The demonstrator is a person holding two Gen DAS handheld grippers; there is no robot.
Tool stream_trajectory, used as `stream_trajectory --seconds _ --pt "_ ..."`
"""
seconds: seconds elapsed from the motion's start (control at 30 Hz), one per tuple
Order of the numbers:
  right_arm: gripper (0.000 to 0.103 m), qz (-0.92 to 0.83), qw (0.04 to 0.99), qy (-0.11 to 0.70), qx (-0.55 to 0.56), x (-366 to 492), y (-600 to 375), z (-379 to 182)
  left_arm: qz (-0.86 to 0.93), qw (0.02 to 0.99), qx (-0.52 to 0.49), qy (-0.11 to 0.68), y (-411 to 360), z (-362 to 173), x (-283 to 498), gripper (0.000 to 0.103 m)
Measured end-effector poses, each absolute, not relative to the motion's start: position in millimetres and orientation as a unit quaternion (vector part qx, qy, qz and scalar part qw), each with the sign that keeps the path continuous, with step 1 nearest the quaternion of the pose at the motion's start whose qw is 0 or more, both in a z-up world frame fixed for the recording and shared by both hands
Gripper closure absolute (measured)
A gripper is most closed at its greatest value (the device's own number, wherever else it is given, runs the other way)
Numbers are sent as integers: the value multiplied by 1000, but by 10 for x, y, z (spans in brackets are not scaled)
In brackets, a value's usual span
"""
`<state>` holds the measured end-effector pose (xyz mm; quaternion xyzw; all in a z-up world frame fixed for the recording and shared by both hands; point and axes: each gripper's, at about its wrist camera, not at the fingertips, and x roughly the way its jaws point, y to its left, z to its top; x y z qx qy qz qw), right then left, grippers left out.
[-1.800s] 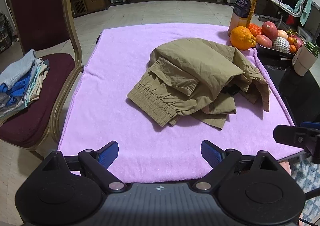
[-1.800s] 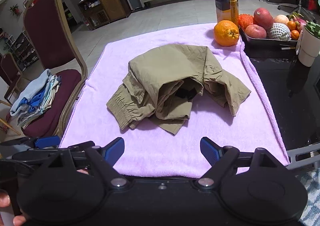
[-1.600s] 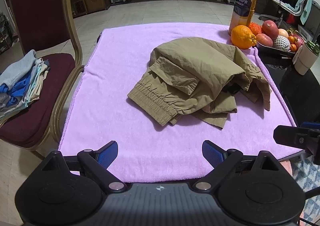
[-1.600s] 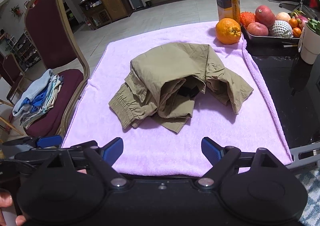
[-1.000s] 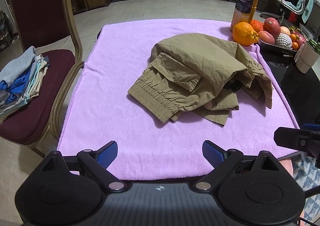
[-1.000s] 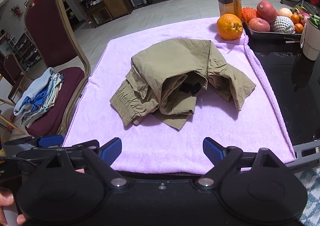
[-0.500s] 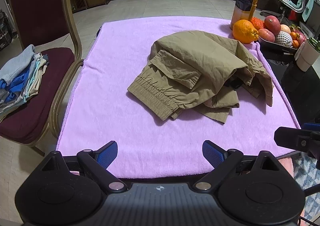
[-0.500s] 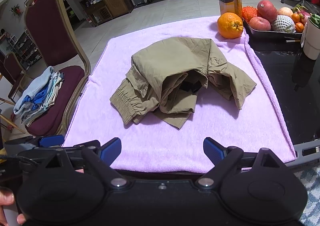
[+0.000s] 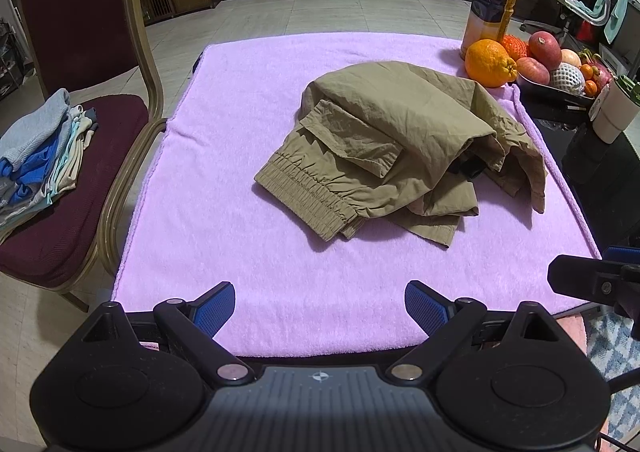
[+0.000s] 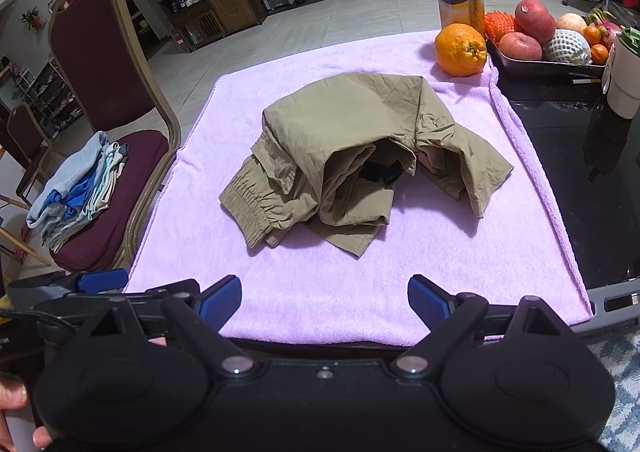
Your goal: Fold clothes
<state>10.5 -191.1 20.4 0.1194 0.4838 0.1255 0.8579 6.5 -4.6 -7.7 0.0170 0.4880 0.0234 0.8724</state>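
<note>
Facing the pants [image 9: 396, 155] with both grippers wide open and empty.
They lie bunched mid-towel [image 9: 224, 228], ahead of you; your left gripper [image 9: 320, 306] is nearer the cuff, right gripper [image 10: 324, 302] nearer the loose flap.

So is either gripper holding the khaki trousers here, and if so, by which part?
Nothing is held. The left gripper and right gripper are both open at the near towel edge, short of the khaki trousers, which lie crumpled and untouched.
</note>
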Motion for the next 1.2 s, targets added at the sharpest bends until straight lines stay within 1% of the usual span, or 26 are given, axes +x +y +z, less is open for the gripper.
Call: stream_trajectory --seconds 0.5,0.57,0.63,0.67,0.7,0.73,0.77,0.8,0.83,0.97,1.1,1.13,1.17,1.2 --pt "10 123 858 482 126 136 -1930 156 19 872 11 489 42 -144 120 10" --pt "10 119 860 474 145 174 -2000 103 28 876 13 481 136 -197 142 14" --pt "10 114 861 465 171 227 -2098 16 37 879 24 476 231 -279 174 26" --pt "10 110 859 463 187 264 -2150 -47 42 879 29 473 277 -327 190 29" --pt "10 111 856 461 205 309 -2202 -119 40 881 36 469 312 -378 213 34" --pt "16 116 852 460 223 359 -2248 -200 35 884 46 465 316 -431 228 39" --pt "25 123 845 462 239 423 -2272 -282 29 885 57 461 305 -487 246 43" --pt "50 132 838 465 254 498 -2282 -365 25 885 65 460 291 -538 273 49" --pt "62 143 832 468 261 589 -2259 -438 19 885 65 461 283 -579 307 53" --pt "62 187 819 473 266 984 -2051 -652 3 887 60 457 260 -678 441 51" --pt "61 196 824 467 254 1253 -1825 -602 -7 897 69 437 250 -678 550 49" --pt "69 199 825 465 252 1320 -1769 -590 -10 900 72 430 251 -671 575 47" --pt "81 201 826 463 249 1387 -1712 -578 -14 902 80 423 245 -671 597 45" --pt "99 203 828 462 246 1454 -1656 -565 -18 905 88 415 232 -669 617 44"
